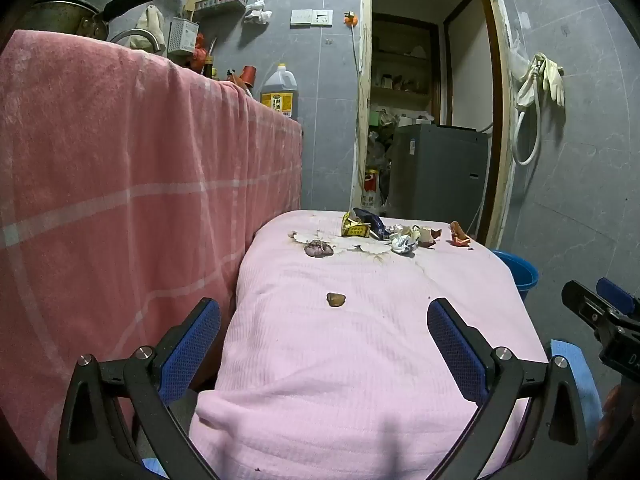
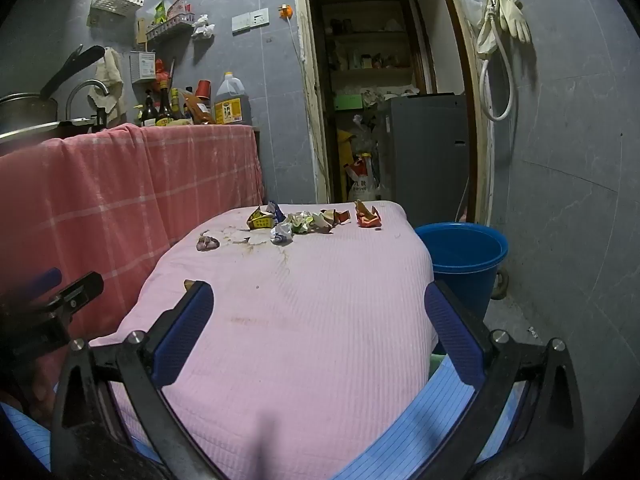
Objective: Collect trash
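A row of trash lies at the far edge of the pink-covered table (image 1: pixel 360 360) (image 2: pixel 300 340): a yellow wrapper (image 1: pixel 354 227) (image 2: pixel 261 219), crumpled paper (image 1: pixel 403 242) (image 2: pixel 282 234), an orange-red wrapper (image 1: pixel 459 235) (image 2: pixel 367 216) and a purplish scrap (image 1: pixel 318 248) (image 2: pixel 207 242). A small brown piece (image 1: pixel 336 299) (image 2: pixel 189 283) lies nearer. My left gripper (image 1: pixel 324 324) is open and empty, near the table's front edge. My right gripper (image 2: pixel 320 312) is open and empty over the table's near part. A blue bucket (image 2: pixel 464 256) (image 1: pixel 518 272) stands on the floor right of the table.
A counter draped in a salmon checked cloth (image 1: pixel 120 180) (image 2: pixel 120 184) rises close on the left, with a pot, bottles and an oil jug (image 2: pixel 232 104) on top. A grey appliance (image 2: pixel 428 152) stands in the doorway behind. Stains mark the cloth near the trash.
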`<state>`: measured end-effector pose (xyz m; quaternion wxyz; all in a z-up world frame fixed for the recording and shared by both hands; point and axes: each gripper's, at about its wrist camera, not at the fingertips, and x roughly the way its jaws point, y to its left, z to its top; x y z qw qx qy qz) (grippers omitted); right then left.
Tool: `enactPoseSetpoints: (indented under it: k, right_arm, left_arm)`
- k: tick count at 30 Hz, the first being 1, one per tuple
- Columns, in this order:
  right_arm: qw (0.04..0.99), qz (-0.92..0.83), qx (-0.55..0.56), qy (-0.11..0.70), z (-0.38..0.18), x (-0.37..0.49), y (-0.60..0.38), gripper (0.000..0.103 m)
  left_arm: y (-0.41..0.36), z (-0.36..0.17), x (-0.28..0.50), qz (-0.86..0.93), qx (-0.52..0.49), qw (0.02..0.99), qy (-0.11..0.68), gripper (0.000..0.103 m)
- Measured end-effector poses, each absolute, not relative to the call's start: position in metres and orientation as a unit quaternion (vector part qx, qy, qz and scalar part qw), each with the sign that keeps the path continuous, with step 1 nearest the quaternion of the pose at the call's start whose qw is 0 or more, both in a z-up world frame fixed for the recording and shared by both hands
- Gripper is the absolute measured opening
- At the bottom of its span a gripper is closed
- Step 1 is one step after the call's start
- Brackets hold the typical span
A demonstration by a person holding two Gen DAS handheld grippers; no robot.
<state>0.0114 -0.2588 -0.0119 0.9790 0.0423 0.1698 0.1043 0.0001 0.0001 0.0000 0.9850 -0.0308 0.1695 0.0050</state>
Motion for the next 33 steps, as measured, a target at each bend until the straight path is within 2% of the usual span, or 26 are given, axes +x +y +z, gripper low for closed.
enactPoseSetpoints:
  k: [33]
  right_arm:
    - [0.979,0.104,0.042,0.168,-0.012,0.011,-0.258,0.103]
  left_arm:
    - [-0.003,-0.004,0.005,0.003,-0.033,0.984,0.173,0.101]
